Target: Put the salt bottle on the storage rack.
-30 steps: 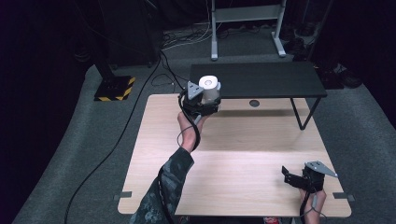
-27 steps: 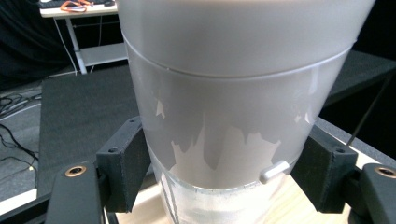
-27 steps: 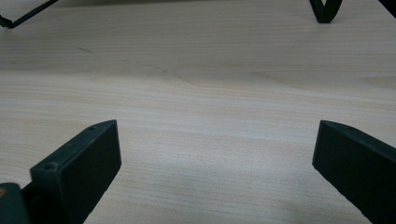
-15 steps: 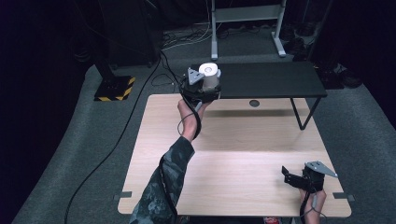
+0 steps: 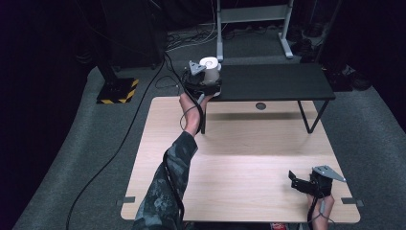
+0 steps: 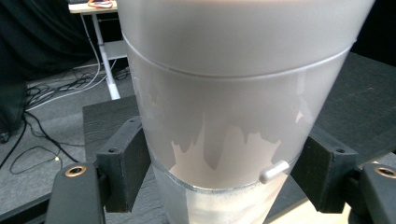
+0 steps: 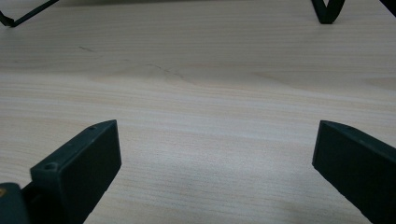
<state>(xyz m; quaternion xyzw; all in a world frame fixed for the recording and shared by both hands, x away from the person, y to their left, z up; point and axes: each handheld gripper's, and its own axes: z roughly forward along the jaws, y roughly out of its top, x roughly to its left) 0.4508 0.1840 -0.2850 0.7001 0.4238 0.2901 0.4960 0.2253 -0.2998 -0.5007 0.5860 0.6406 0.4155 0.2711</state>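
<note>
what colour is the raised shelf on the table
Black, with black legs; the raised shelf shows best in the high view.

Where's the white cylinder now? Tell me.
In the high view the white cylinder is clamped in the left gripper, at the left end of the black shelf.

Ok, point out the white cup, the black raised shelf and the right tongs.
White cup (image 6: 233,116), left gripper view, on its side wall between the jaws.
Black raised shelf (image 5: 277,81), high view, on its bare top.
Right tongs (image 7: 215,168), right gripper view, midway between the spread jaws.
</note>
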